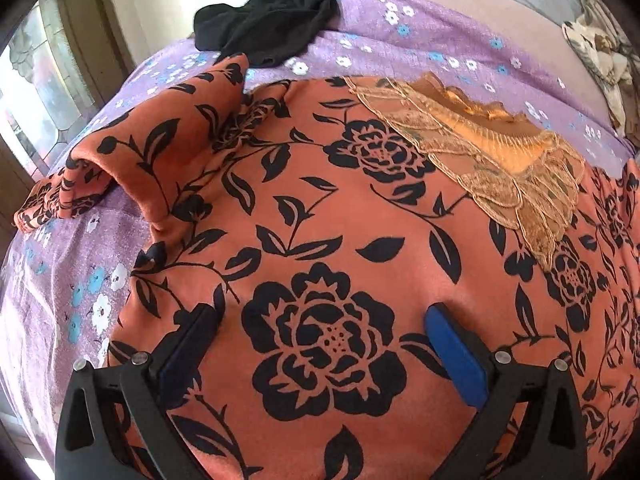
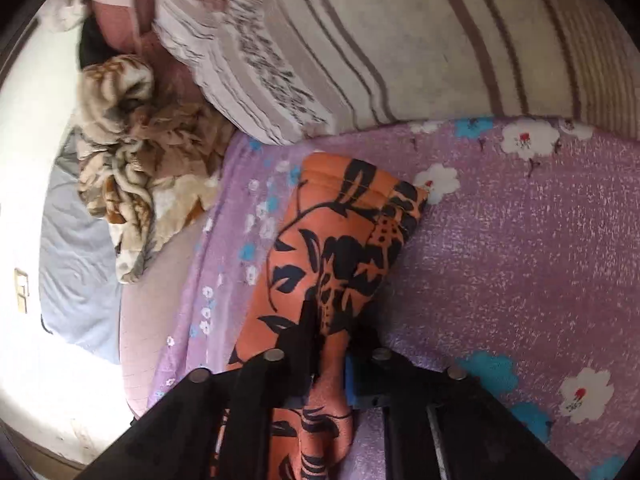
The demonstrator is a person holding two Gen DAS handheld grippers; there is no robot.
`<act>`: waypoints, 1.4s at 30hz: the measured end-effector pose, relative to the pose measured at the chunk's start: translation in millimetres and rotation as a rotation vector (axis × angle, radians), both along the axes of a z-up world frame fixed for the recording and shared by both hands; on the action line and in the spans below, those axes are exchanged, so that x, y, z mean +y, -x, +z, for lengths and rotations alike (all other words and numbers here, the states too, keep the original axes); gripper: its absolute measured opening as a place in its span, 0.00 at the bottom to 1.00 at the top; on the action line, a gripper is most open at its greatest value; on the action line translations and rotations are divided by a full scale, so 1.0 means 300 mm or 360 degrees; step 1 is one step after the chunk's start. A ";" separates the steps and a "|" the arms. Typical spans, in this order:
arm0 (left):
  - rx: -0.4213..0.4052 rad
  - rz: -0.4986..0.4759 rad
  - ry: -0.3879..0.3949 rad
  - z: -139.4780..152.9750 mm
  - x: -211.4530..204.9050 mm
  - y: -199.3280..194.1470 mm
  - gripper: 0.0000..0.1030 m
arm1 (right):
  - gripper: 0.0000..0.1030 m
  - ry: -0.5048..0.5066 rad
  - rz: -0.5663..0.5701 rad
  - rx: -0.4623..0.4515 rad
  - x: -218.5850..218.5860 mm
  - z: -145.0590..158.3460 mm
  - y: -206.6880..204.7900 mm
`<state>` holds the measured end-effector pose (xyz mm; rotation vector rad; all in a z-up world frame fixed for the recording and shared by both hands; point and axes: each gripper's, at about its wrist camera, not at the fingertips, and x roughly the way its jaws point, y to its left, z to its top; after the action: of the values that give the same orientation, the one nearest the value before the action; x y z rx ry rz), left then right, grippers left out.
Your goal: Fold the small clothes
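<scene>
A: Status on the left gripper [image 1: 320,320]?

B: Fingers spread wide, gripping nothing. It sits over the orange garment with black rose-and-leaf print [image 1: 320,240], which is laid flat on the purple bedsheet with white and blue flowers [image 1: 64,280]. Both blue-padded fingertips [image 1: 448,328] are on or just above the cloth; can't tell which.

A: Garment layout?

B: Body is spread across the middle of the left view. Gold lace-trimmed neckline [image 1: 500,160] is at the far right side. One sleeve [image 1: 120,168] is bunched and partly folded over itself at the left, cuff lying on the sheet.

A: Right gripper [image 2: 328,336]?

B: Clenched on the other orange floral sleeve [image 2: 336,240]. The fabric is pinched between the two fingers, and the cuff end extends forward, resting on the purple sheet.

A: Anything else on the bed?

B: Crumpled black cloth [image 1: 272,20] at the far edge of the sheet, just beyond the bunched sleeve. A brown and cream plush blanket [image 2: 140,152] is heaped beside a striped beige pillow [image 2: 360,40], well apart from the garment's sleeve. Grey sheet [image 2: 80,260] is under the blanket. There's a window [image 1: 44,80] to the left.
</scene>
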<state>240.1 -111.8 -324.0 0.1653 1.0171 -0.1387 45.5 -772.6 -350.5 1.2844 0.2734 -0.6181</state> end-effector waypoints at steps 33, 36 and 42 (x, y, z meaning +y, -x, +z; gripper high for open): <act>-0.0398 0.0859 0.0176 0.330 0.742 -0.125 1.00 | 0.83 0.0352 0.1696 -0.0279 1.604 0.486 -0.610; -0.0420 0.0704 0.0219 0.340 0.651 -0.114 1.00 | 0.78 0.0534 0.1487 -0.0055 1.473 0.478 -0.504; -0.0482 0.0214 0.0111 0.319 0.368 -0.083 1.00 | 0.63 0.0283 0.1124 0.0049 1.178 0.262 -0.379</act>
<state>264.9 -1.4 -228.2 0.0512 0.7181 -0.0251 159.3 -419.1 -271.9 0.9202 0.6465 -0.0536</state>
